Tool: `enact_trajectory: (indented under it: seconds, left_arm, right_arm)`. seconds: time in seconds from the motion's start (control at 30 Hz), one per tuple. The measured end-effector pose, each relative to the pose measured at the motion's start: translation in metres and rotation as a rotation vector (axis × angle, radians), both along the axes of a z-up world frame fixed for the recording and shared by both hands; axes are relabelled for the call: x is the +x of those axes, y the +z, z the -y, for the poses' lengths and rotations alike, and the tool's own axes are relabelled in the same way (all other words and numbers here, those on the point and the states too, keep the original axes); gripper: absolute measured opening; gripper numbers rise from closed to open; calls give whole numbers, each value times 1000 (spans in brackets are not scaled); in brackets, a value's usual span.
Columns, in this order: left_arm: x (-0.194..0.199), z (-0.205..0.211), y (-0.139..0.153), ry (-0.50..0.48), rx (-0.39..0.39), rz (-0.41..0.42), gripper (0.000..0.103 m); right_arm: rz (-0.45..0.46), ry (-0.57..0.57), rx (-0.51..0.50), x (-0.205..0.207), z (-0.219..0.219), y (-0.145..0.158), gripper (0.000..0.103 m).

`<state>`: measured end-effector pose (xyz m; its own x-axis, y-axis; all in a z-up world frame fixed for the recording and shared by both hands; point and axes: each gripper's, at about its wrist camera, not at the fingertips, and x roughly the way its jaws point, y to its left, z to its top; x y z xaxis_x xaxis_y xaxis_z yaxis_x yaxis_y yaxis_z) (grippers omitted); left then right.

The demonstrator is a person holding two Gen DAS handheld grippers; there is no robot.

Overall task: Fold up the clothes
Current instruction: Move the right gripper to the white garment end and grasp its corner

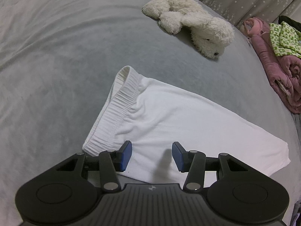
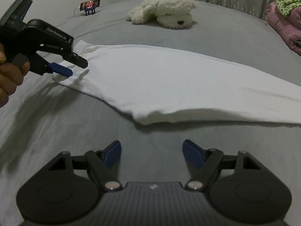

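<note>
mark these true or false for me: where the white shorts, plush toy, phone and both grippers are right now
1. The white shorts lie flat on the grey bed. True.
2. The plush dog sits on top of the shorts. False: it lies apart, farther back on the bed.
3. The right gripper grips the shorts. False: its open jaws are over bare bedding.
4. The left gripper is open above the shorts near the waistband. True.
5. A phone stands on the bed. True.
</note>
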<state>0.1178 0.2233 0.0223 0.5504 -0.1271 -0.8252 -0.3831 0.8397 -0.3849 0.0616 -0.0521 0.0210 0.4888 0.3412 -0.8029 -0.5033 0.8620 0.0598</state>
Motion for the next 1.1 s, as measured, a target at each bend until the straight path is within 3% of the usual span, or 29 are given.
enact_trajectory:
  seconds: [0.2, 0.43, 0.53, 0.67, 0.77, 0.9, 1.1]
  left_arm:
    - [-3, 8, 9, -9, 34, 19, 47]
    - [-9, 41, 24, -81, 187, 92, 47]
    - [-8, 56, 20, -121, 210, 84, 47]
    - [-6, 70, 15, -156, 231, 69, 47]
    - [-8, 74, 14, -164, 235, 66, 47]
    - [-8, 78, 11, -166, 252, 59, 47]
    - [-5, 84, 6, -175, 289, 45, 47]
  right_arm:
    - [-7, -28, 52, -14, 17, 0, 76]
    - [18, -136, 141, -26, 53, 5, 75]
    - [52, -257, 165, -19, 87, 13, 76]
    - [37, -508, 265, 5, 156, 19, 76]
    - [71, -686, 271, 25, 209, 18, 75]
    - [63, -890, 421, 48, 282, 11, 70]
    - [62, -1047, 515, 78, 341, -9, 58]
